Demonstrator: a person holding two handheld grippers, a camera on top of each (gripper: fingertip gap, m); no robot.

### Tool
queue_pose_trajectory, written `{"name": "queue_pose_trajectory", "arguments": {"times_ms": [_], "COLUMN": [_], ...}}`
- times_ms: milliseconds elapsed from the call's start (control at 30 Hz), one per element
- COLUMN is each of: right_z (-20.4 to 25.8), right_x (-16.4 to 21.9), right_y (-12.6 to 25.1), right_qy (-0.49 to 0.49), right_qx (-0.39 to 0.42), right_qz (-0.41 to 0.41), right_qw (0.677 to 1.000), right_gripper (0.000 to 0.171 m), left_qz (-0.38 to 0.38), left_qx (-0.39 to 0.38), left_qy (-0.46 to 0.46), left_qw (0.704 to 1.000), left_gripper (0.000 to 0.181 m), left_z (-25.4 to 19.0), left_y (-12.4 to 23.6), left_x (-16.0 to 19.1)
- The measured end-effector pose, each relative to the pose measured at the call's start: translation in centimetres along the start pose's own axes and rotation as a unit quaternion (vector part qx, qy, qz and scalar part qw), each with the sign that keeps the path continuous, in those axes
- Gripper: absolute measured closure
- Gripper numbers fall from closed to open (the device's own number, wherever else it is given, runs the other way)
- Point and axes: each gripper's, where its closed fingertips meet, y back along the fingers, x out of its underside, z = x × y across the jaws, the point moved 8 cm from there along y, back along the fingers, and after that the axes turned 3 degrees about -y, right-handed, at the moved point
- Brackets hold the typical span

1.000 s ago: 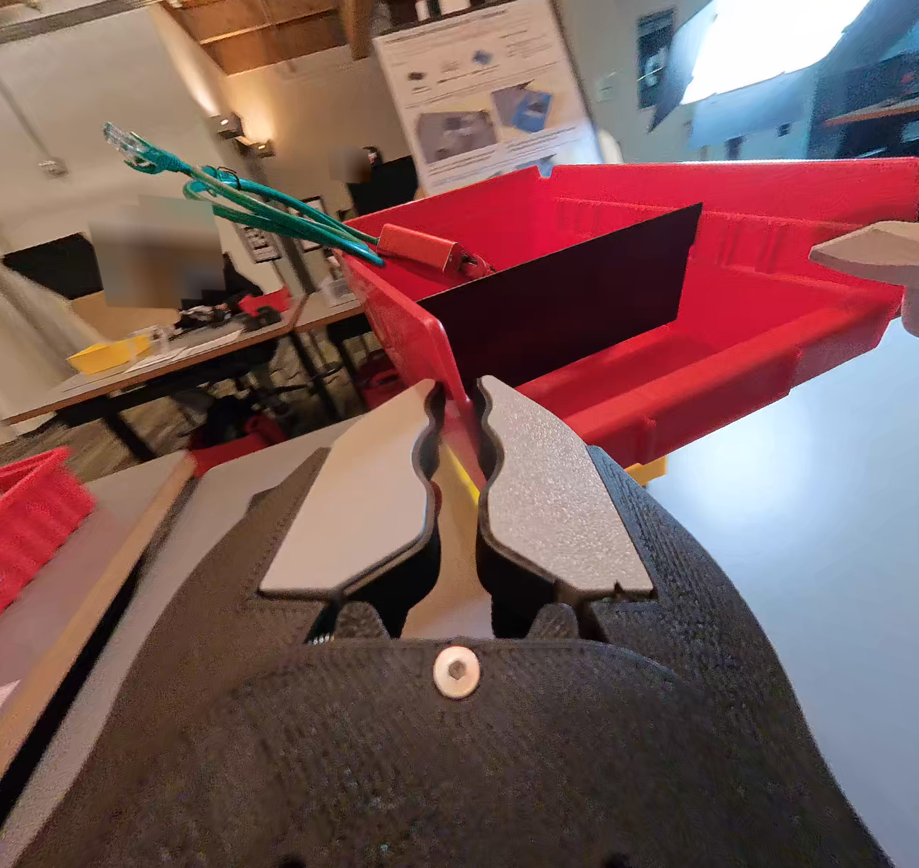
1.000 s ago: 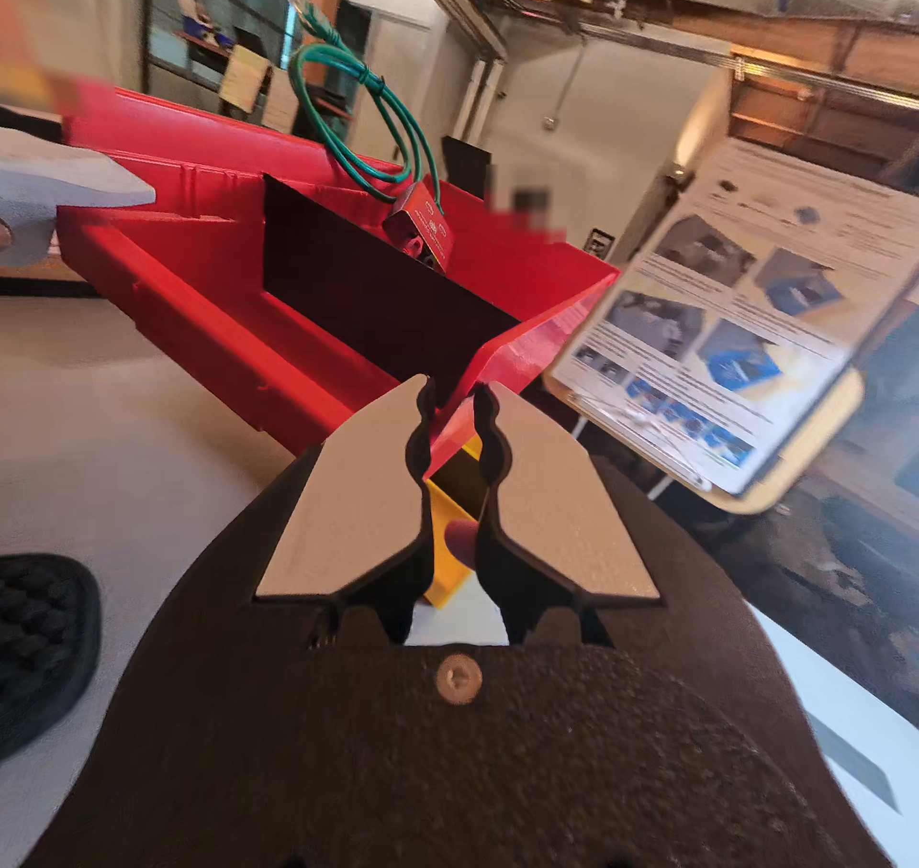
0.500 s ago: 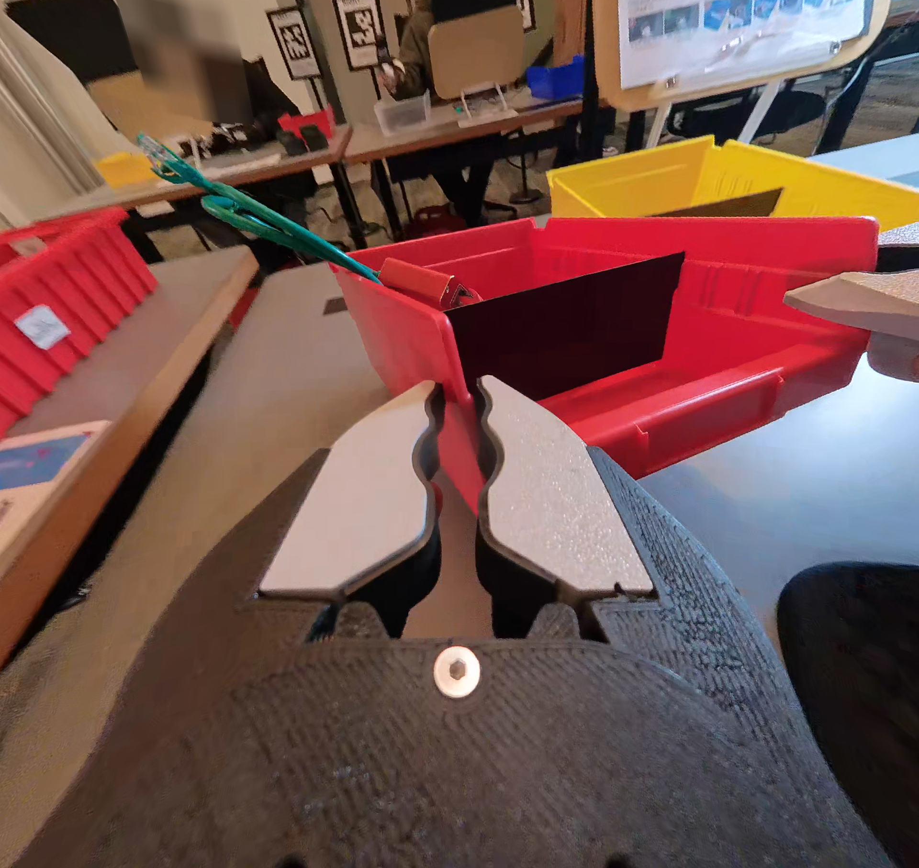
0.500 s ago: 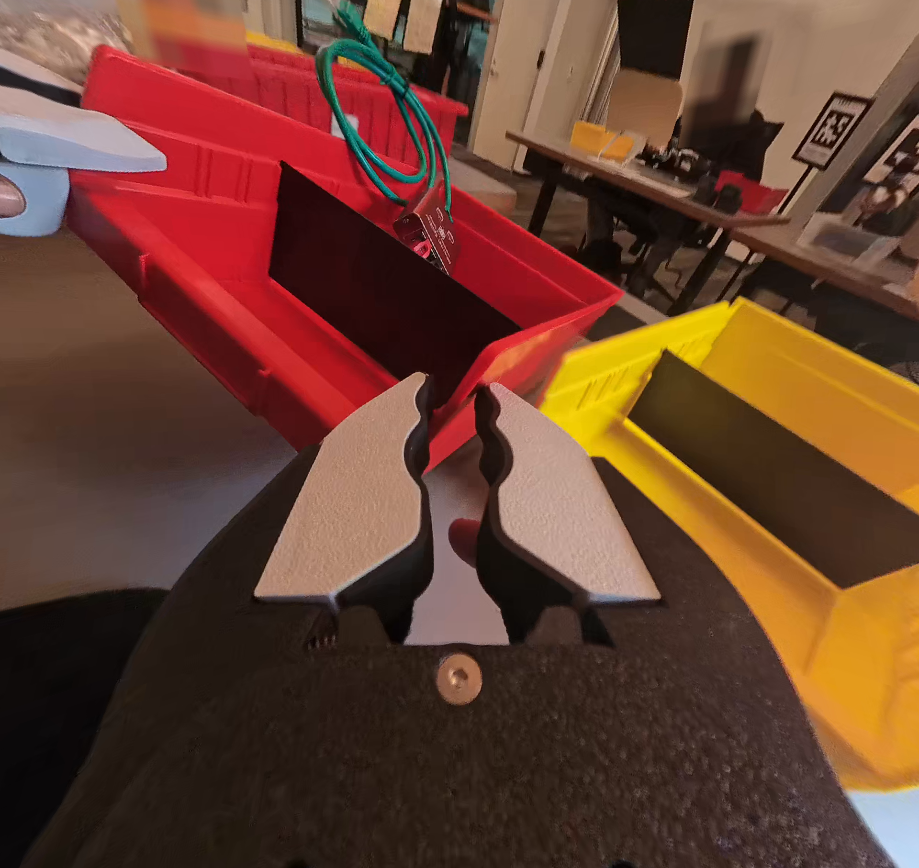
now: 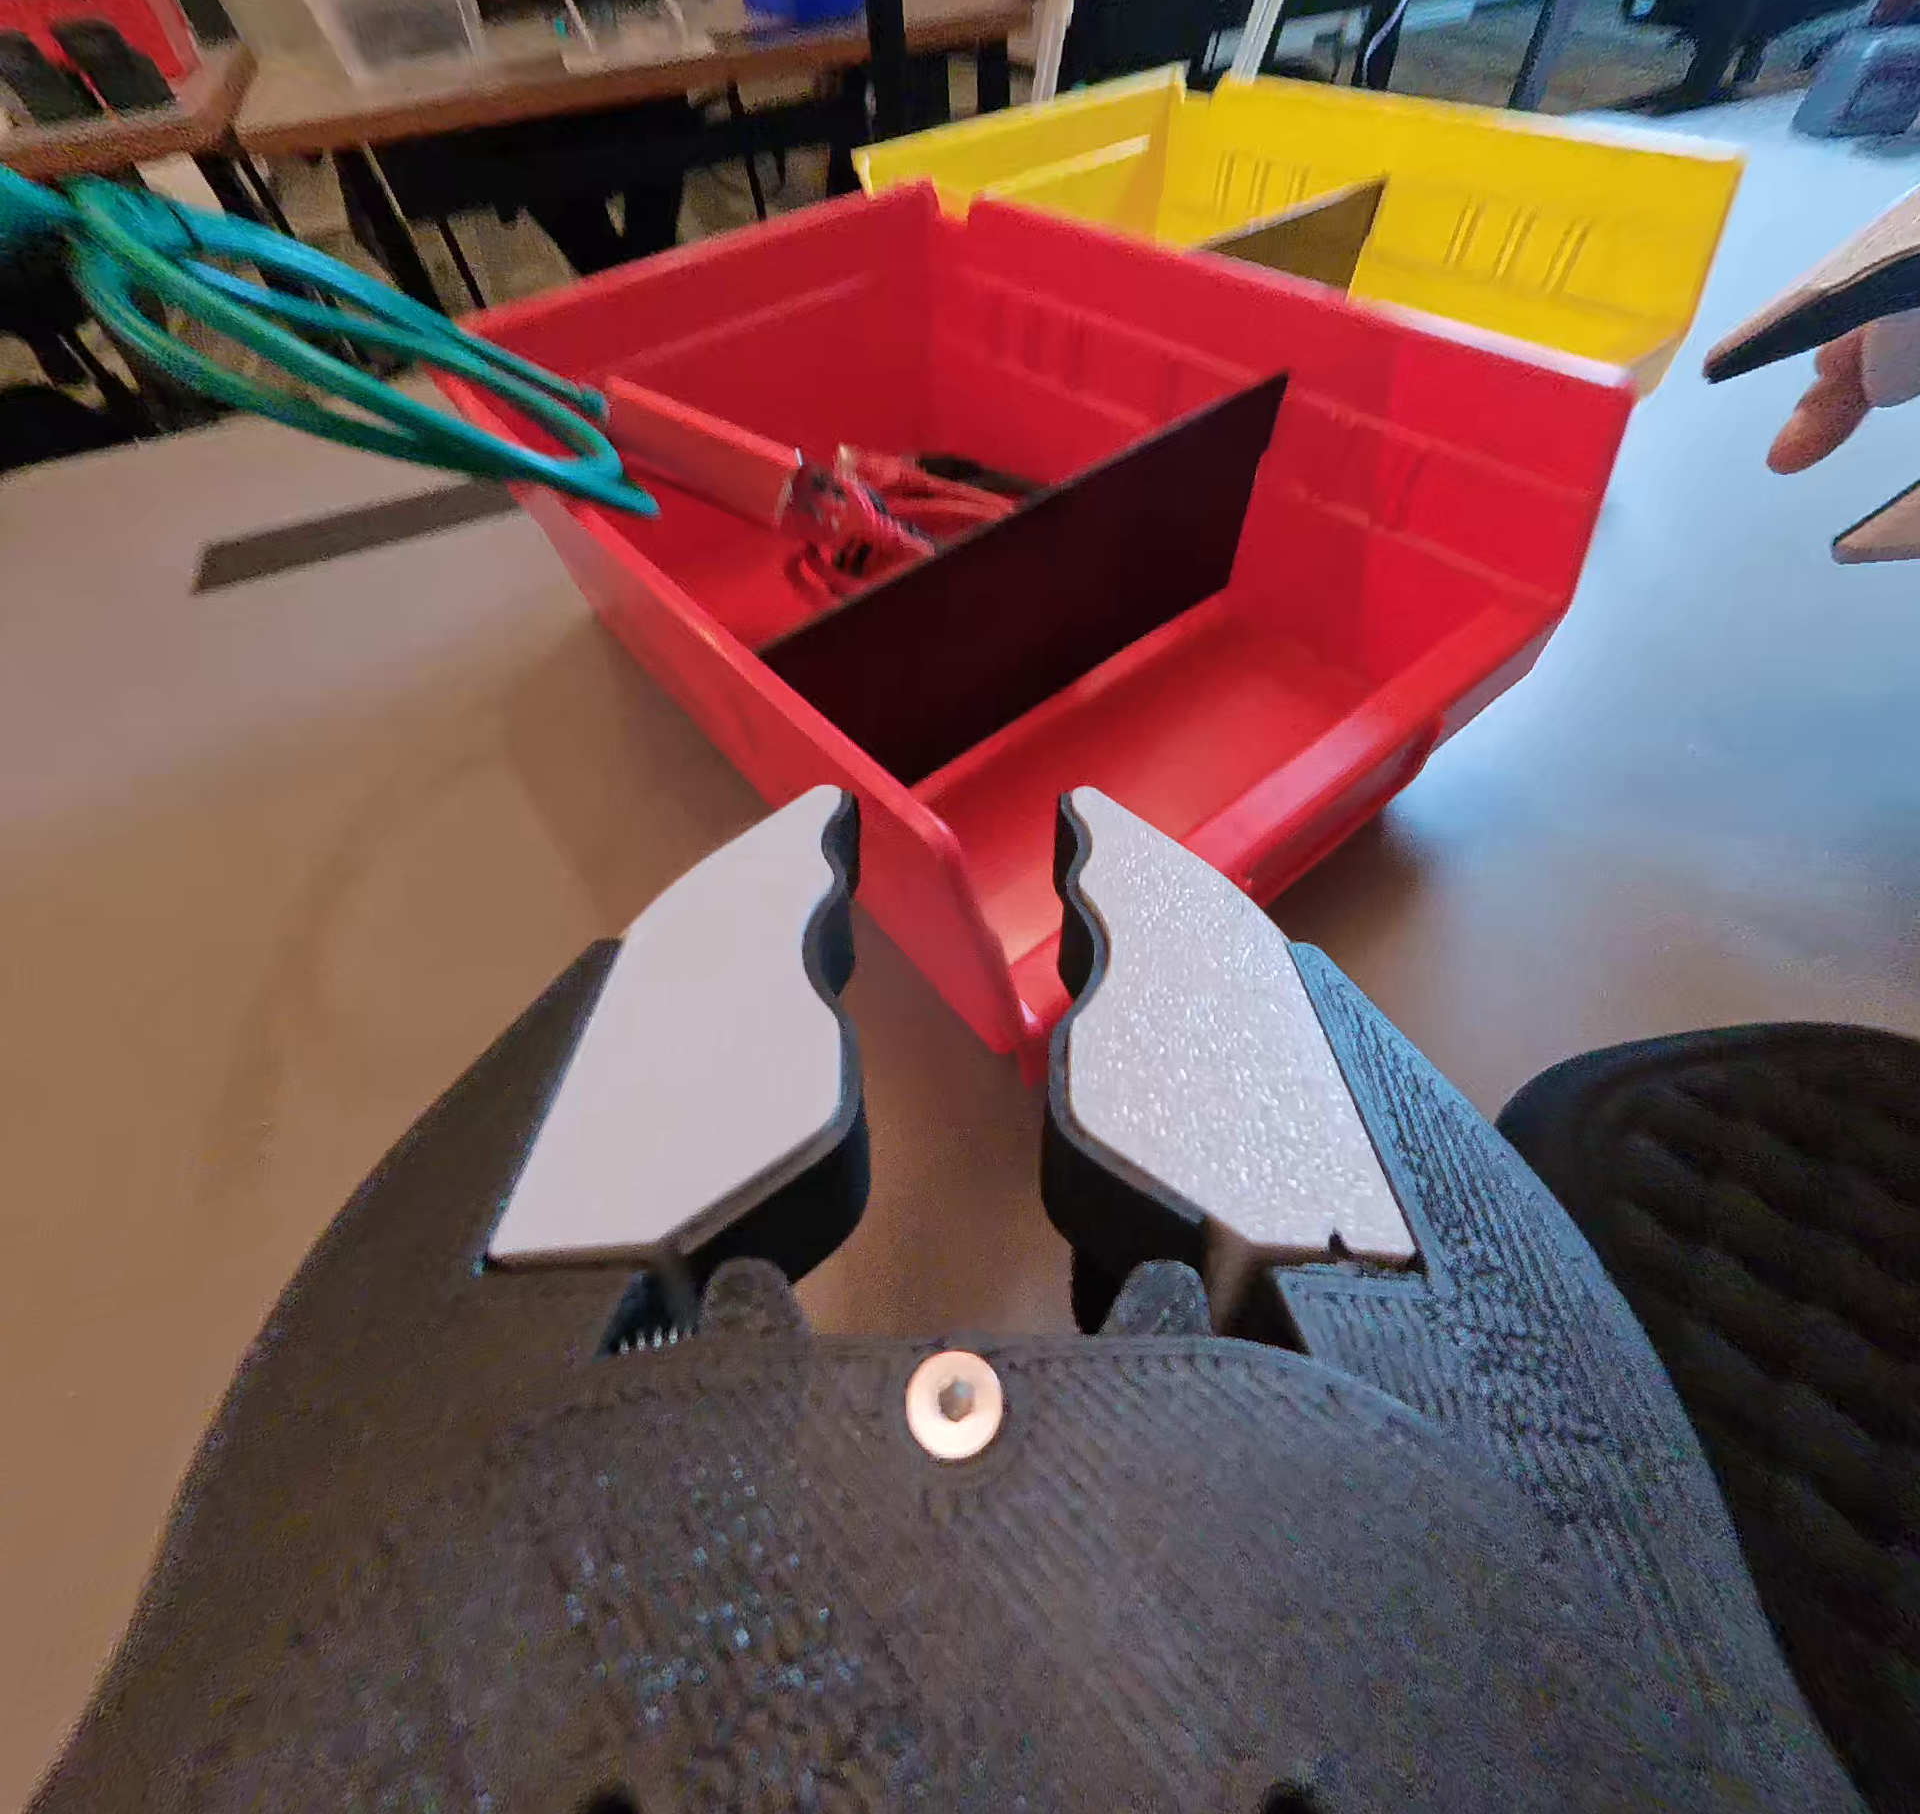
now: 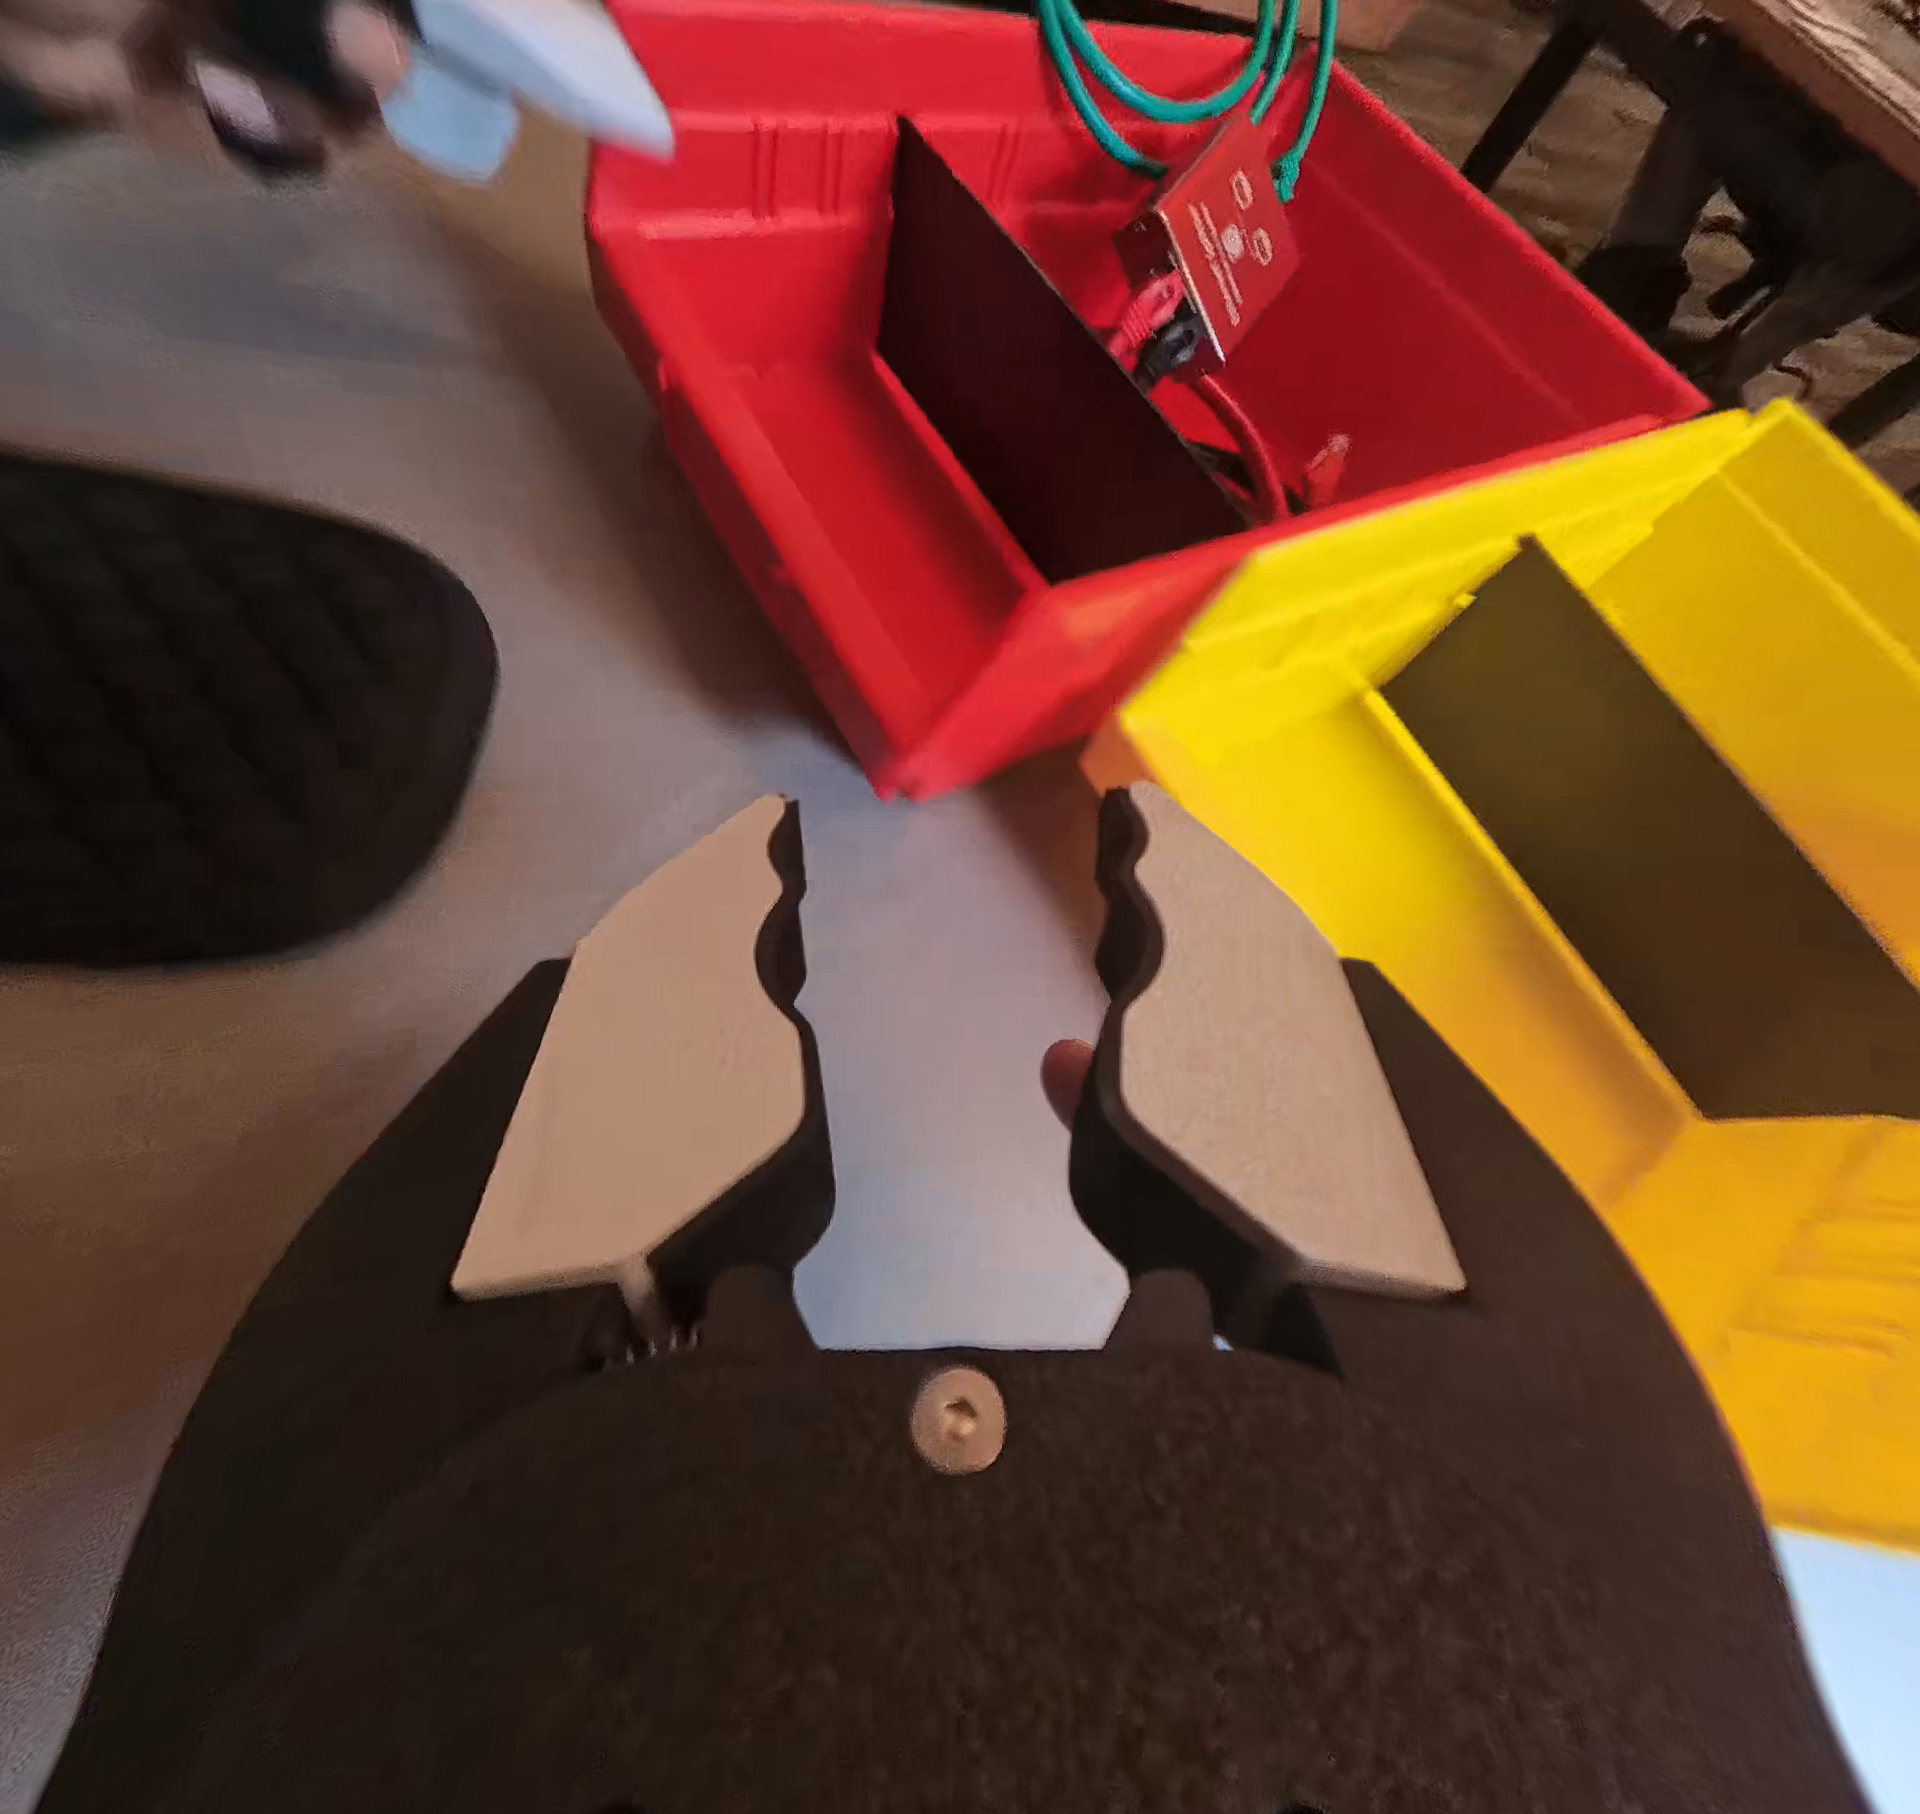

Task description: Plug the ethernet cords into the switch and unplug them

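The left gripper (image 5: 956, 891) is low over the table (image 5: 260, 829), pointing forward at the near corner of the red bin (image 5: 1455, 559). Its two grey fingers (image 5: 707, 1037) are spread apart, one on each side of the bin's corner wall, and they hold nothing. The right gripper (image 6: 951, 891) is at the other end of the bin, tipped down toward the bare table between the red bin (image 6: 790, 476) and the yellow bin (image 6: 1299, 891). Its fingers (image 6: 665, 1026) are spread wide too, with only table between them. A fingertip of the person's hand (image 6: 1065, 1078) peeks out beside the right finger. The red bin sits flat on the table and the yellow bin is just beside it, touching or nearly touching at one corner. A black divider (image 5: 1039, 569) stands upright across the red bin. The small red switch (image 6: 1216, 258) is in the far part of the bin, tilted up with one end leaning on the rim. Green ethernet cords (image 5: 312, 351) loop out from the switch, up and over the bin's edge. Red cords (image 5: 894, 517) lie in a bundle on the bin floor by the switch, and one red plug looks pushed into it. A black mesh chair (image 6: 208, 704) is near the table edge.
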Motion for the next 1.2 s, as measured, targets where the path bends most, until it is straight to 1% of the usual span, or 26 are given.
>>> {"name": "queue_pose_trajectory", "arguments": {"times_ms": [67, 133, 167, 233, 300, 333, 367, 400, 467, 500, 533, 667, 733, 867, 1000, 1100, 1200], "right_z": [-2.4, -4.9, -6.0, -7.7, -8.8, -9.2, -9.4, -9.6, -10.0, -10.1, -10.1, -9.0, -8.0, -6.5, -6.0, -6.8, -8.5], "right_x": [0.4, 1.0, 1.4, 2.1, 2.6, 2.8, 3.0, 3.3, 4.2, 4.6, 4.8, 6.0, 7.0, 9.6, 12.9, 15.4, 17.3], "right_y": [1.7, 2.2, 1.8, 0.3, -1.7, -2.7, -3.6, -4.3, -5.1, -5.1, -4.9, -2.1, -0.2, 4.7, 10.2, 13.7, 16.2], "right_qy": [0.043, 0.089, 0.113, 0.16, 0.198, 0.202, 0.191, 0.175, 0.164, 0.158, 0.155, 0.144, 0.14, 0.109, 0.084, 0.087, 0.075], "right_qx": [0.014, 0.019, 0.017, 0.008, -0.009, -0.023, -0.044, -0.061, -0.079, -0.08, -0.076, -0.06, -0.029, 0.047, 0.125, 0.168, 0.178], "right_qz": [0.039, 0.106, 0.142, 0.206, 0.262, 0.277, 0.288, 0.3, 0.311, 0.302, 0.285, 0.273, 0.272, 0.275, 0.291, 0.308, 0.317], "right_qw": [0.998, 0.99, 0.983, 0.965, 0.944, 0.939, 0.937, 0.936, 0.933, 0.937, 0.943, 0.949, 0.952, 0.954, 0.945, 0.932, 0.928], "right_gripper": [0.116, 0.112, 0.11, 0.106, 0.102, 0.1, 0.102, 0.109, 0.134, 0.136, 0.136, 0.136, 0.136, 0.137, 0.139, 0.14, 0.14], "left_qz": [-0.03, -0.029, -0.012, 0.043, 0.095, 0.127, 0.161, 0.191, 0.231, 0.248, 0.264, 0.292, 0.279, 0.241, 0.223, 0.221, 0.217], "left_qx": [-0.003, -0.019, -0.015, 0.027, 0.08, 0.1, 0.114, 0.123, 0.135, 0.144, 0.153, 0.141, 0.154, 0.132, 0.133, 0.144, 0.141], "left_qy": [0.001, -0.054, -0.093, -0.146, -0.19, -0.21, -0.232, -0.256, -0.3, -0.313, -0.322, -0.363, -0.363, -0.379, -0.382, -0.36, -0.365], "left_qw": [1.0, 0.998, 0.995, 0.988, 0.974, 0.964, 0.953, 0.94, 0.916, 0.905, 0.896, 0.874, 0.876, 0.883, 0.887, 0.895, 0.894], "left_gripper": [0.144, 0.144, 0.144, 0.14, 0.135, 0.133, 0.131, 0.129, 0.126, 0.125, 0.125, 0.137, 0.149, 0.149, 0.15, 0.151, 0.151], "left_z": [0.4, -0.2, -1.0, -3.2, -5.4, -6.2, -6.8, -7.3, -8.1, -8.5, -8.8, -9.0, -9.4, -9.6, -9.9, -9.9, -9.6], "left_y": [1.7, 3.0, 3.1, 2.1, 0.0, -1.3, -2.5, -3.7, -5.8, -6.6, -7.2, -9.0, -9.0, -8.9, -8.6, -8.9, -9.2], "left_x": [-1.8, -3.5, -4.2, -5.0, -5.1, -4.8, -4.3, -3.9, -3.1, -2.7, -2.3, -1.0, -0.7, -0.3, -0.1, -0.1, -0.2]}}
